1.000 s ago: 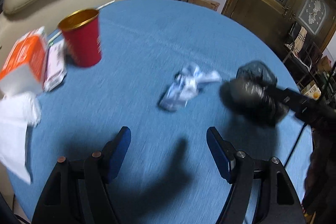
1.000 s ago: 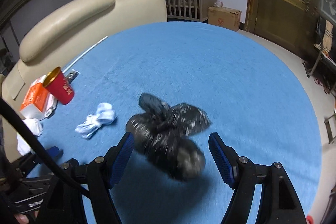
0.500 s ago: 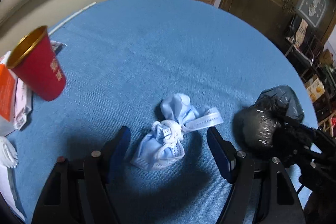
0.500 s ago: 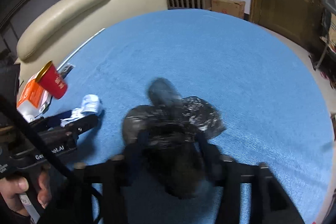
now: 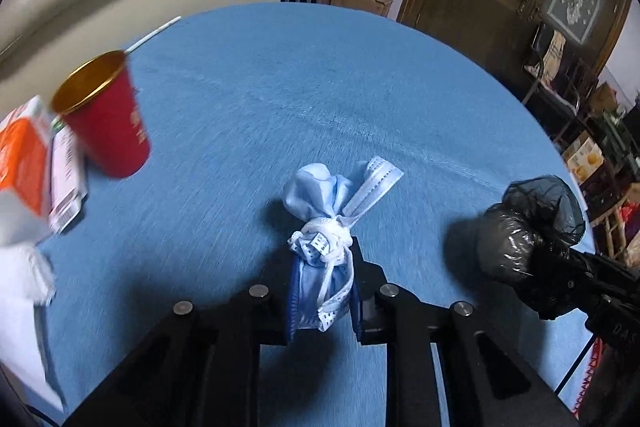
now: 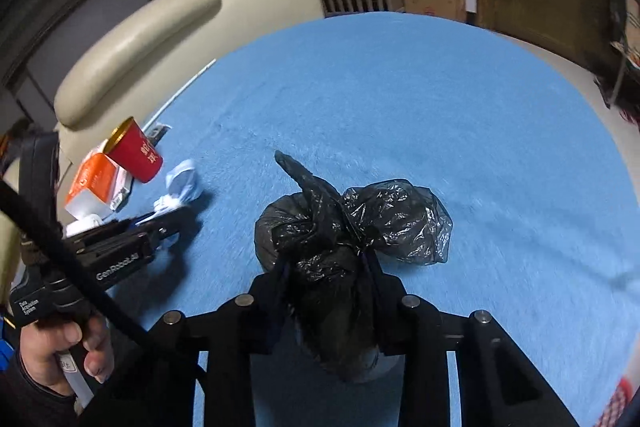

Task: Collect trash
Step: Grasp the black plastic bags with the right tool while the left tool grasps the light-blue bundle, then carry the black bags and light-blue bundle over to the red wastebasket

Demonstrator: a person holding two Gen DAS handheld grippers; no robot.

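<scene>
**Desk:** What do you have in hand, and where?

**Me:** Two pieces of trash at once. My left gripper (image 5: 322,291) is clamped on the wadded blue face mask (image 5: 326,227), low centre of the left wrist view, its knotted top poking out past the fingers. My right gripper (image 6: 326,291) is clenched on the tied black plastic bag (image 6: 344,227), low centre of the right wrist view; the same bag shows at the right edge of the left view.

**Desk:** Are they off the table?

**Me:** I cannot tell whether either has cleared the blue tablecloth (image 5: 320,87); both sit right over it.

**Desk:** What is left?

**Me:** At the left edge of the left wrist view: a red paper cup (image 5: 106,119), tilted, an orange-and-white carton (image 5: 22,163), a flat pink-and-white packet (image 5: 66,179) beside it, and white tissue (image 5: 22,275) below. A white straw (image 5: 154,33) lies near the table's upper-left rim.

**Desk:** Progress?

**Me:** Early, I judge. Two items gripped, none deposited, and no bin is in sight.
</scene>
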